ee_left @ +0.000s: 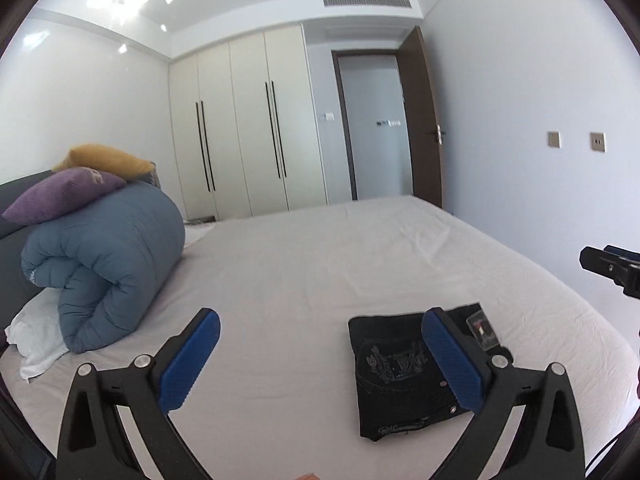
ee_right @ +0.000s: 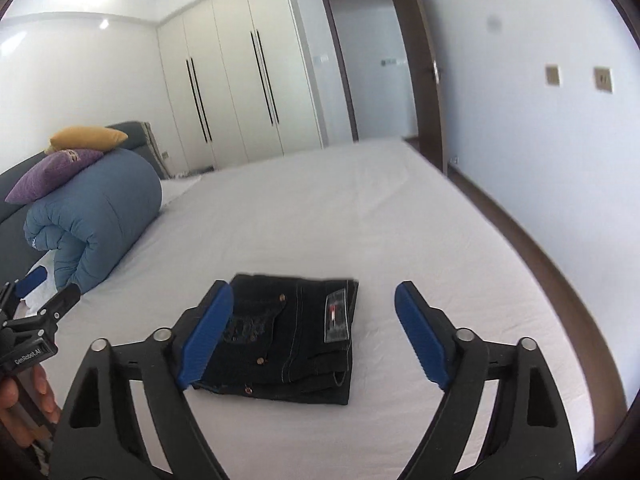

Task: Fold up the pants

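Folded black pants (ee_right: pixel 294 336) flat on bed (ee_right: pixel 360 208), ahead of both tools. Left tool (ee_left: pixel 320 354) jaws wide apart, nothing between pads. Right tool (ee_right: pixel 314 332) jaws wide apart, empty, pants beyond tips.

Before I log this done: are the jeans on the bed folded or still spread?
Folded: the black jeans lie as a compact stacked rectangle on the white sheet, neither gripper touching them.

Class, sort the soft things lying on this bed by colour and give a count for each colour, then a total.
Black (folded pants): 1
Blue (rolled duvet): 1
Purple (cushion): 1
Yellow (cushion): 1
White (crumpled cloth): 1
Total: 5
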A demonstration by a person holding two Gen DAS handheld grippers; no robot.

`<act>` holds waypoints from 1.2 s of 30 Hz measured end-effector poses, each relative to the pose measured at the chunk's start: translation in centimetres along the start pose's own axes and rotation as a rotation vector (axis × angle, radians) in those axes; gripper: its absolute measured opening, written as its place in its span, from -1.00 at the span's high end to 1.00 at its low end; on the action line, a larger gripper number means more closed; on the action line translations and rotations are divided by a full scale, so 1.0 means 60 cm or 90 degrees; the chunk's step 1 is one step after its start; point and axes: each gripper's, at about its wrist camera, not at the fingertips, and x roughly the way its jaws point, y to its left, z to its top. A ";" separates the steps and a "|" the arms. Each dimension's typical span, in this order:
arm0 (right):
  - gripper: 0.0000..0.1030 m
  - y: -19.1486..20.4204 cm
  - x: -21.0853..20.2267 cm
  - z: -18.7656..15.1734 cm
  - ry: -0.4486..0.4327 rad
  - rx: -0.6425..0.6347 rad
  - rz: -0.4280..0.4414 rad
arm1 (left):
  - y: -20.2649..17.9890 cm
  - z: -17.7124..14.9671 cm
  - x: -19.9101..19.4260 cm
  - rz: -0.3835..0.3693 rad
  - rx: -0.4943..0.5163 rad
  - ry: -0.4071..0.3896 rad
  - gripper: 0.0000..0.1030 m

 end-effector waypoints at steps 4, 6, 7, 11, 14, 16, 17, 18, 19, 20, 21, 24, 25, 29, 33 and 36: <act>-0.92 0.044 -0.116 0.028 -0.133 -0.070 -0.024 | 0.011 0.046 -0.062 0.008 -0.014 0.010 -1.00; -1.00 0.062 -0.151 0.042 -0.146 -0.087 -0.031 | 0.008 0.056 -0.070 0.026 -0.006 0.029 -1.00; -1.00 0.071 -0.167 0.049 -0.146 -0.088 -0.046 | 0.007 0.057 -0.079 0.032 -0.007 0.030 -1.00; -1.00 0.098 -0.218 0.068 -0.116 -0.086 -0.058 | 0.016 0.072 -0.092 0.007 -0.048 0.087 -1.00; -1.00 0.098 -0.250 0.069 -0.056 -0.066 -0.075 | 0.010 0.061 -0.087 0.000 -0.070 0.130 -1.00; -1.00 0.094 -0.268 0.066 -0.013 -0.034 -0.095 | 0.001 0.049 -0.086 -0.005 -0.069 0.152 -1.00; -1.00 0.087 -0.273 0.063 0.012 -0.017 -0.102 | -0.002 0.041 -0.080 -0.007 -0.073 0.168 -1.00; -1.00 0.080 -0.273 0.058 0.033 -0.003 -0.102 | -0.005 0.033 -0.078 -0.010 -0.078 0.182 -1.00; -1.00 0.073 -0.271 0.051 0.052 0.013 -0.101 | -0.008 0.026 -0.073 -0.014 -0.082 0.197 -1.00; -1.00 0.067 -0.269 0.044 0.072 0.025 -0.105 | -0.013 0.020 -0.069 -0.016 -0.084 0.212 -1.00; -1.00 0.061 -0.261 0.035 0.089 0.035 -0.111 | -0.017 0.013 -0.065 -0.015 -0.082 0.225 -1.00; -1.00 0.045 -0.235 0.007 0.136 0.068 -0.112 | -0.028 -0.002 -0.059 -0.012 -0.073 0.243 -1.00; -1.00 0.042 -0.227 0.000 0.150 0.075 -0.109 | -0.031 -0.005 -0.058 -0.013 -0.070 0.249 -1.00; -1.00 0.047 -0.206 -0.018 0.179 0.069 -0.106 | -0.040 -0.018 -0.052 -0.019 -0.066 0.269 -1.00; -1.00 0.061 -0.198 -0.017 0.183 0.047 -0.100 | -0.042 -0.030 -0.046 -0.023 -0.071 0.287 -1.00; -1.00 0.066 -0.188 -0.015 0.189 0.040 -0.092 | -0.044 -0.034 -0.044 -0.024 -0.074 0.293 -1.00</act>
